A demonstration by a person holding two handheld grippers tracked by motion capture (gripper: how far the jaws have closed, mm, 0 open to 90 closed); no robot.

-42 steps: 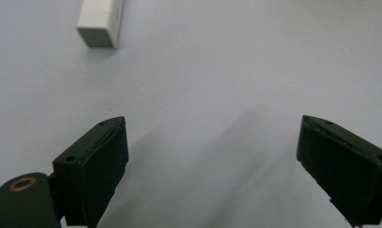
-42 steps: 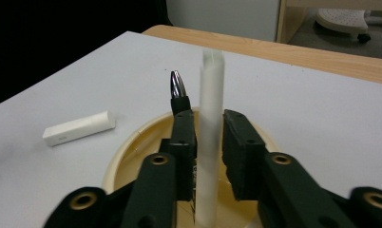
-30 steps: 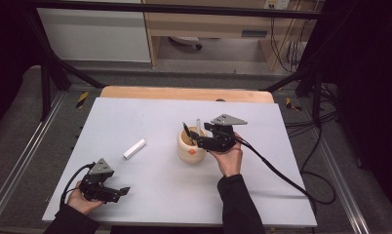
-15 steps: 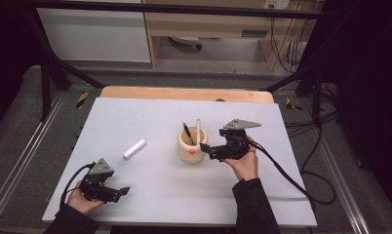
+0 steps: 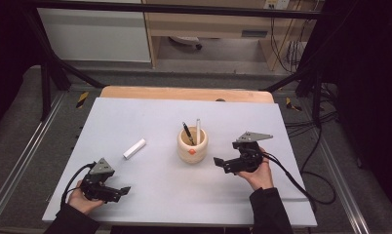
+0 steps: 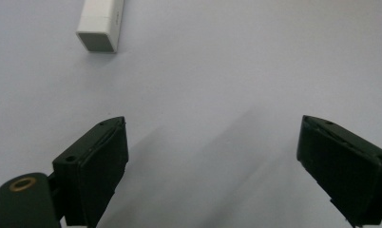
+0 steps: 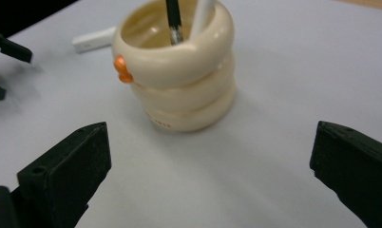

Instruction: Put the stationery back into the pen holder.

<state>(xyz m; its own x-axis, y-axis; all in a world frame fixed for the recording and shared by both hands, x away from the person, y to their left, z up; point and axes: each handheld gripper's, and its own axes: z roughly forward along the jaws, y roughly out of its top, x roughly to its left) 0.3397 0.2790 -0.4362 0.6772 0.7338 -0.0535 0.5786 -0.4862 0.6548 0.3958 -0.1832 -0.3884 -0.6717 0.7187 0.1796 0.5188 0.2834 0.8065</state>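
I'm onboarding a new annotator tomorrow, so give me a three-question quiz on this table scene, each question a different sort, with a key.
1. True or false: the right gripper is shut on the cream pen holder.
2. How many items stand in the pen holder?
A) one B) two C) four
3. Fill in: the white bar lies on the table, on the side of the ____ gripper.

Key:
1. False. Its jaws stand wide apart, short of the holder.
2. B: a black pen and a white pen.
3. Left.
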